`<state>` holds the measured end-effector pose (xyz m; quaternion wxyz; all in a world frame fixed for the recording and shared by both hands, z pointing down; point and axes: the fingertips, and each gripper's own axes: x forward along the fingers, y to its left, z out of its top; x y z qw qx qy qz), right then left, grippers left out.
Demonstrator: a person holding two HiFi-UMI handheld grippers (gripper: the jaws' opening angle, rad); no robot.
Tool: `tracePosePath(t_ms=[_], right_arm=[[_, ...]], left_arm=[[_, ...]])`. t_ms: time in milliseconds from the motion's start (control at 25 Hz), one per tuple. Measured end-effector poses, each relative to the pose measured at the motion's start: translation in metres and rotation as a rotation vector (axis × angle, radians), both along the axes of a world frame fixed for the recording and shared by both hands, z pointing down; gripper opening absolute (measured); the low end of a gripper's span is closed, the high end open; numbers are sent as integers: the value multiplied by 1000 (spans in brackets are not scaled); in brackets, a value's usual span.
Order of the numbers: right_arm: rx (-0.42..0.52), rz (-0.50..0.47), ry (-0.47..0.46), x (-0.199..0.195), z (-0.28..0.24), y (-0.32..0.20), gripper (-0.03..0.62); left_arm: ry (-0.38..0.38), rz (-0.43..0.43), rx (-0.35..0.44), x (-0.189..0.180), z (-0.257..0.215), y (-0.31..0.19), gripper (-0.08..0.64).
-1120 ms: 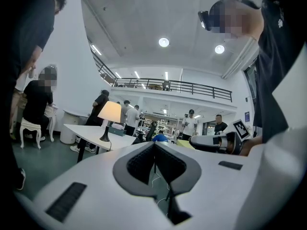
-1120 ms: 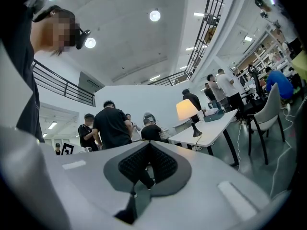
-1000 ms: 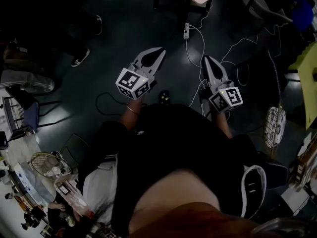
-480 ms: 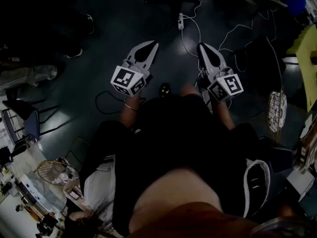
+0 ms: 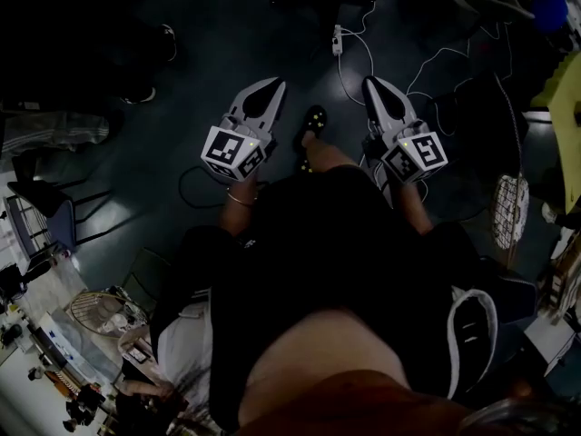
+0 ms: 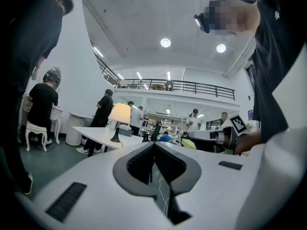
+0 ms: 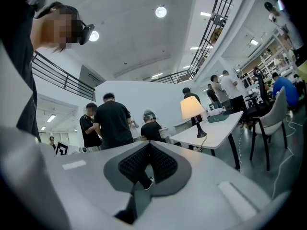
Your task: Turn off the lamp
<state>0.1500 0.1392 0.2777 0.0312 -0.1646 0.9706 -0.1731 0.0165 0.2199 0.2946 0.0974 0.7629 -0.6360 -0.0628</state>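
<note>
The lamp (image 6: 120,114) has a glowing cream shade and a dark base. It stands lit on a white table (image 6: 96,134), well ahead of both grippers. In the right gripper view the lamp (image 7: 193,108) sits on the same table (image 7: 218,127), to the right of the jaws. My left gripper (image 6: 154,143) is held level with its jaws together and nothing between them. My right gripper (image 7: 148,145) is likewise shut and empty. In the head view the left gripper (image 5: 270,87) and right gripper (image 5: 373,84) hang side by side over the dark floor.
White cables and a power strip (image 5: 337,40) lie on the floor ahead. A chair (image 7: 274,110) stands by the table. Several people (image 7: 113,121) stand nearby, one seated on a stool (image 6: 42,104). A round wire fan (image 5: 508,209) is at the right.
The person has stepped forward: a shoe now shows between the grippers. Both grippers have drifted slightly over the floor and stayed shut.
</note>
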Motion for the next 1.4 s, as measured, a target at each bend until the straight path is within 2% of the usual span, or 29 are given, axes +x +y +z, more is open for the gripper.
tracePosePath(t_ms=[440, 800, 1080, 1400], right_arm=[[-39, -20, -77, -52, -1, -51, 2], [-55, 22, -79, -75, 8, -109, 2], [-83, 87, -75, -76, 22, -152, 2], [-90, 120, -89, -89, 24, -184, 2]], left_arm=[[-43, -37, -27, -49, -3, -36, 8], [-53, -9, -39, -80, 1, -96, 8], [-56, 60, -50, -87, 4, -144, 8], [-64, 74, -64, -108, 4, -176, 8]])
